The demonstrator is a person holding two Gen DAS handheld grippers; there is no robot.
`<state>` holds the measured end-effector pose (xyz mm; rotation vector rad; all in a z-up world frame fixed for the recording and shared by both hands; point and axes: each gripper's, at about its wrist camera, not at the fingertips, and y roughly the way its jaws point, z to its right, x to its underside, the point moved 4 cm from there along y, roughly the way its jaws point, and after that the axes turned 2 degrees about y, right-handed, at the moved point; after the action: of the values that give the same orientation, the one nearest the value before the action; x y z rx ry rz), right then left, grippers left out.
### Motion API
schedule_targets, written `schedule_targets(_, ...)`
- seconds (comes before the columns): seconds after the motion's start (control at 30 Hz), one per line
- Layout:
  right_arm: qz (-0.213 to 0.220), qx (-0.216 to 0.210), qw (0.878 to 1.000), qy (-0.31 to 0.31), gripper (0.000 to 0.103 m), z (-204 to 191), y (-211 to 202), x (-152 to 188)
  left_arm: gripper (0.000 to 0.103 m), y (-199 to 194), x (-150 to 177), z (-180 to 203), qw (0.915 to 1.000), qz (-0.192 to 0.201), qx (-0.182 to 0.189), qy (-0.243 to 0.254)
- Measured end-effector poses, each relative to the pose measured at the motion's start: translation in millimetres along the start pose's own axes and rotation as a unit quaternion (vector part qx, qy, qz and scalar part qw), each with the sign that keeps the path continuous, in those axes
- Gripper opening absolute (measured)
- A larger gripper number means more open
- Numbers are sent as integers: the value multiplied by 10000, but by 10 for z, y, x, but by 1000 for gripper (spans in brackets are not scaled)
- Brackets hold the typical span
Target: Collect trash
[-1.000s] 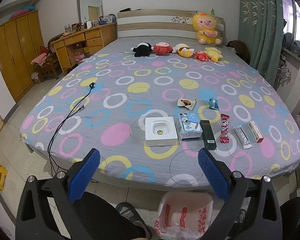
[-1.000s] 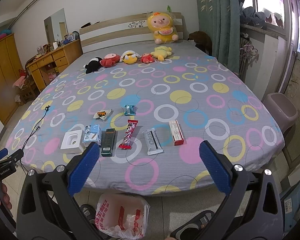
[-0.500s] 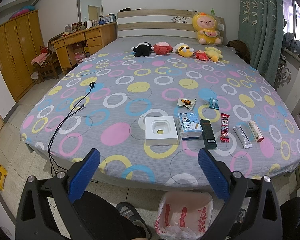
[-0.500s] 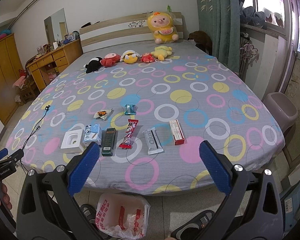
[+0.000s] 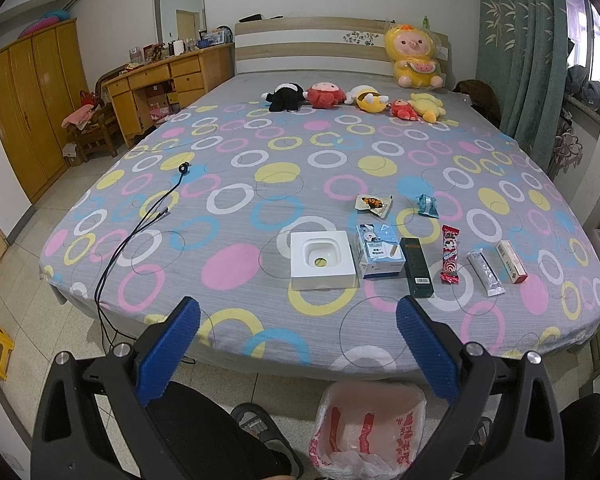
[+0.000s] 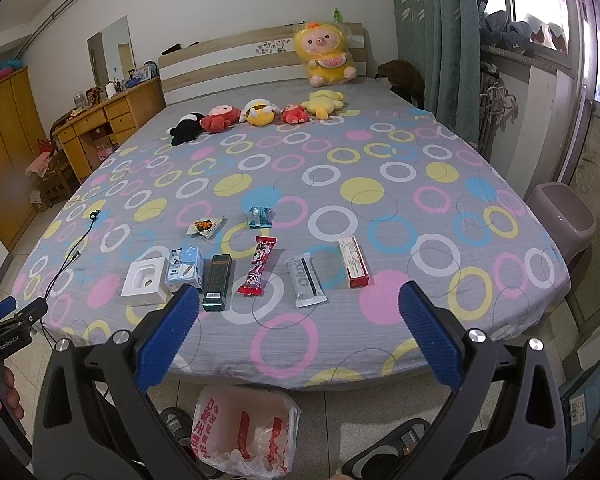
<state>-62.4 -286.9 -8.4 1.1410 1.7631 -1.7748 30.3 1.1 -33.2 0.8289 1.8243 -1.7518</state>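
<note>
Several pieces of trash lie in a row near the bed's front edge: a white box [image 5: 322, 260], a light blue box [image 5: 378, 251], a dark green box [image 5: 417, 266], a red candy wrapper [image 5: 449, 254], a silver wrapper [image 5: 485, 273] and a red-and-white box [image 5: 511, 261]. Behind them lie a small snack packet [image 5: 373, 204] and a teal wrapper [image 5: 427, 205]. A plastic trash bag [image 5: 368, 430] stands open on the floor below the bed edge. My left gripper [image 5: 298, 350] is open and empty above the floor. My right gripper [image 6: 300, 334] is open and empty, in front of the silver wrapper [image 6: 306, 279].
The bed [image 5: 260, 168] has a grey sheet with coloured rings. Plush toys [image 5: 352, 98] lie at its far end. A black cable [image 5: 140, 220] trails off the left side. A grey bin [image 6: 560, 220] stands at the right. A wooden desk [image 5: 160, 84] stands at the left.
</note>
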Motion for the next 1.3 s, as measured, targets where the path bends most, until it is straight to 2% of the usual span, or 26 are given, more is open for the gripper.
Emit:
schedule_targets(0.2,1,16,10000,-26,98,4,-1,4,96,13,-3,-10,10000,-15,-21,-2)
schedule_targets(0.23,-3,20,10000,-32,98,6,-1,3,96,54,101,-122,10000,-14,-26,-6)
schedule_targets(0.4,-18,93,9999,-137,98,18,69,60,96,217,127,-229,9999,-81,-85,-45)
schedule_targets(0.43,-34,105,9998,-142,98,31,82,48,96,292,250,-269,9999,-105,-95,-57)
schedule_targets(0.57,-76,160,9996,-233,98,56,155,-48,96,424,69,-252,9997,-195,-138,-50)
schedule_targets(0.8,-219,175,9988,-390,98,117,360,-240,96,823,-22,-285,9986,-521,-100,-86)
schedule_targets(1.1,-541,475,9959,-541,98,323,962,-571,96,1514,-234,-250,9949,-1001,23,-80)
schedule_targets(1.3,-1472,231,9886,-206,98,482,1734,-625,96,2016,-333,-241,9898,-1409,132,-187)
